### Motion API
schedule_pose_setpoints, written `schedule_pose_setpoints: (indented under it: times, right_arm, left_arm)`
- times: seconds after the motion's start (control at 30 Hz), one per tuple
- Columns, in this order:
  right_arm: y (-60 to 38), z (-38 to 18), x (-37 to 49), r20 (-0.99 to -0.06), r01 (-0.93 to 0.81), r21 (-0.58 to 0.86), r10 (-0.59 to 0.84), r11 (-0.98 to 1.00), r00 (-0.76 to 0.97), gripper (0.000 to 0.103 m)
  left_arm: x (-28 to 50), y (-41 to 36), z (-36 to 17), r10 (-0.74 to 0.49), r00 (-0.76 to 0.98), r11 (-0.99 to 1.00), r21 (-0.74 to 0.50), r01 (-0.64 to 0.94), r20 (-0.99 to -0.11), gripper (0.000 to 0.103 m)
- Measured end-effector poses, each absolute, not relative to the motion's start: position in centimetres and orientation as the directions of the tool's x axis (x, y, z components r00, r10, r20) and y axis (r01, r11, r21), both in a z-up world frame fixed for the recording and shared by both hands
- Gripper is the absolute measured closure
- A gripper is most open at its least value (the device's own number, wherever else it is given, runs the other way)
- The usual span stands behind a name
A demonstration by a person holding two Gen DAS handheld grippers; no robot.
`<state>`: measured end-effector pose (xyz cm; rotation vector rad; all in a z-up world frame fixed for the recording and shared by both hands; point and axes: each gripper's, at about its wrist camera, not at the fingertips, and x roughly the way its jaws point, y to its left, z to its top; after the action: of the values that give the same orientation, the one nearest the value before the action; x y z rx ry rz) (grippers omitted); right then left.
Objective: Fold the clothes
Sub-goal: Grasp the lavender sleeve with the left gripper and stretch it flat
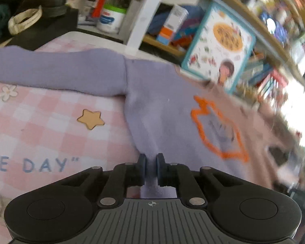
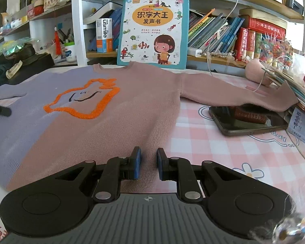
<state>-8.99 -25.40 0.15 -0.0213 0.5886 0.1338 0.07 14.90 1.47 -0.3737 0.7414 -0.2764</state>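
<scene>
Ahead, sweater (image 2: 103,109) lies flat; left gripper (image 1: 151,167) pinches its side edge.

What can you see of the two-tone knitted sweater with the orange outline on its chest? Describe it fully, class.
The purple and dusty-pink knitted sweater lies flat, front up, on the pink checked tablecloth, neck towards the bookshelf, both sleeves spread outwards. A fuzzy orange outline frames a small stitched face. The pink sleeve drapes over a dark phone. The left gripper pinches a fold of the purple side; the right gripper hovers with its fingers apart over the pink hem.
</scene>
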Motion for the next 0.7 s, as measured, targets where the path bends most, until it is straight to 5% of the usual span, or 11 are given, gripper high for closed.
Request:
schedule_pose_setpoints:
  times: [0.13,0.33,0.53,0.7]
  right_arm:
    - [-25.3,0.1,-9.0,-0.554,-0.127,0.020,0.117,0.992,0.824,0.087]
    - [-25.5,0.0,-9.1,-0.548,-0.128,0.034,0.125,0.991,0.827,0.087]
    - [-25.7,0.0,-9.2,-0.546,-0.129,0.041,0.131,0.991,0.828,0.087]
    - [-25.7,0.0,-9.1,-0.546,-0.128,0.041,0.130,0.991,0.828,0.087]
  left_arm:
    - [0.2,12.0,3.9,-0.457,0.727,0.866,-0.441,0.233,-0.512,0.091]
    - [0.3,12.9,2.7,-0.459,0.684,0.862,-0.471,0.188,-0.567,0.082]
    - [-1.2,14.8,1.7,-0.452,0.650,0.854,-0.506,0.119,-0.610,0.058]
    - [-2.1,15.2,1.0,-0.487,0.628,0.826,-0.554,0.105,-0.607,0.056]
